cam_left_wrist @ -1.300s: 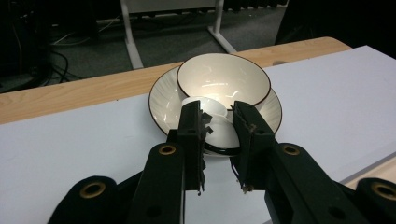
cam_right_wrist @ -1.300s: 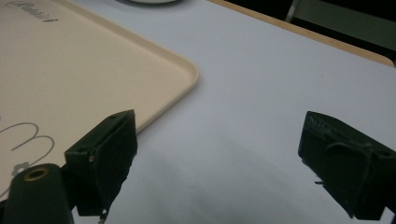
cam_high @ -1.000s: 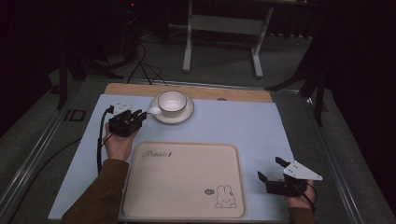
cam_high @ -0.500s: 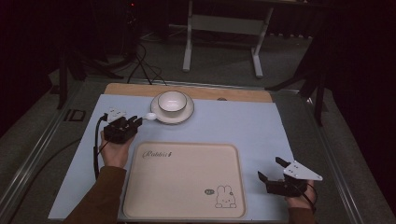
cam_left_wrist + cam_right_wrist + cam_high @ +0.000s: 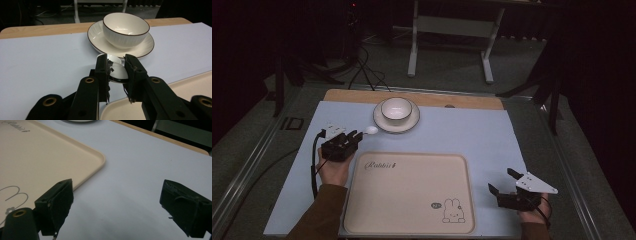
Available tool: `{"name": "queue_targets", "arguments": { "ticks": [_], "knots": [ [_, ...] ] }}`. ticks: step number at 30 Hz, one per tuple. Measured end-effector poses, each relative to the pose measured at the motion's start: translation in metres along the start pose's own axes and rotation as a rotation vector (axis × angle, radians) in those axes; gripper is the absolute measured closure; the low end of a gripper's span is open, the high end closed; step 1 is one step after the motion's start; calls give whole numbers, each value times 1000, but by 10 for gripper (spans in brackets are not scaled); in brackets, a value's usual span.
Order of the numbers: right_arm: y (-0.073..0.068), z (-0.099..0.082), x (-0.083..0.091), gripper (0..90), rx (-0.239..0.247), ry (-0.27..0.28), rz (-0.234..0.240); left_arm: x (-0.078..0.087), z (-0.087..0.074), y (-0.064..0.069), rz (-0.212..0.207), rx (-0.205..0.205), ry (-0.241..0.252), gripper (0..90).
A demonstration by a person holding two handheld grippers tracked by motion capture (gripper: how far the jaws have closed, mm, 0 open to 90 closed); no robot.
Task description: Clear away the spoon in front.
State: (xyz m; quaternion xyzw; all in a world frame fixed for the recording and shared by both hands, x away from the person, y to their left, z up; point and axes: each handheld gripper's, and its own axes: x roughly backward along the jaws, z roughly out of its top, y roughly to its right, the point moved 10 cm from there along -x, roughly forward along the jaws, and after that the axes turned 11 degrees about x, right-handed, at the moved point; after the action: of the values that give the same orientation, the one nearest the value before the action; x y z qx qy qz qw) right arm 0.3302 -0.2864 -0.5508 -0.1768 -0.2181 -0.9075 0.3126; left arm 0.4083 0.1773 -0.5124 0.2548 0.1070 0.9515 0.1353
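Pinching a white ceramic spoon [image 5: 117,71] between the jaws of the left gripper [image 5: 117,75], over the pale blue mat [image 5: 472,135] just beside the saucer [image 5: 146,46] carrying a dark-rimmed white bowl [image 5: 126,30]; spoon handle hidden behind the jaws, only the glossy scoop visible. Right gripper [image 5: 117,205] spread wide, holding nothing, beside the beige tray [image 5: 412,195] corner; tray cut off in the right gripper view
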Motion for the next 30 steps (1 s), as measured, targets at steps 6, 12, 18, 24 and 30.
{"name": "queue_targets", "arguments": {
  "ticks": [6,12,18,24,30],
  "knots": [
    [0,0,0,115,1,1,0,6,-8,-2,12,3,0,743],
    [0,0,1,115,3,2,0,12,-16,-3,17,13,0,743],
    [1,-1,2,115,-3,-1,-5,19,-24,0,13,5,-1,743],
    [1,0,3,115,2,1,-7,25,-27,2,14,7,7,743],
    [1,-1,3,115,-1,-1,-9,28,-35,11,15,-27,-3,743]
  ]
}}
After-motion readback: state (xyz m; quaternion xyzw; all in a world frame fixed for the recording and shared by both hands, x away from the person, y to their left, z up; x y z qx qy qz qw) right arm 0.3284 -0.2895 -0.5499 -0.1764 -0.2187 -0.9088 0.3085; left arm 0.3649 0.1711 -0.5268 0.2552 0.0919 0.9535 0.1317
